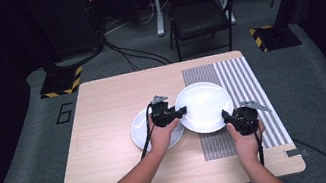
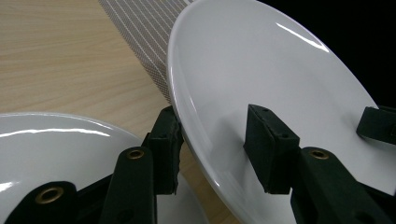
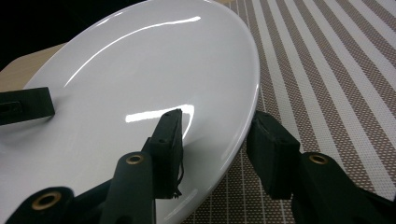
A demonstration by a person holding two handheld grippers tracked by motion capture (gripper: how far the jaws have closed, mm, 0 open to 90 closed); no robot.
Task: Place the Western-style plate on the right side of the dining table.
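Two grippers carry one white plate between them, above the table.

The left gripper (image 1: 182,111) and right gripper (image 1: 226,115) each have their fingers clamped on opposite rims of the raised plate (image 1: 204,105), probably so it stays balanced over the striped mat (image 1: 251,86) and the table (image 1: 103,112). A second plate (image 1: 139,132) lies flat under the left hand. The high view gives this layout; the left gripper view shows the raised plate (image 2: 261,70) tilted, its rim overlapping the lower one, while the right gripper view shows one finger (image 3: 167,140) above and one below the rim.
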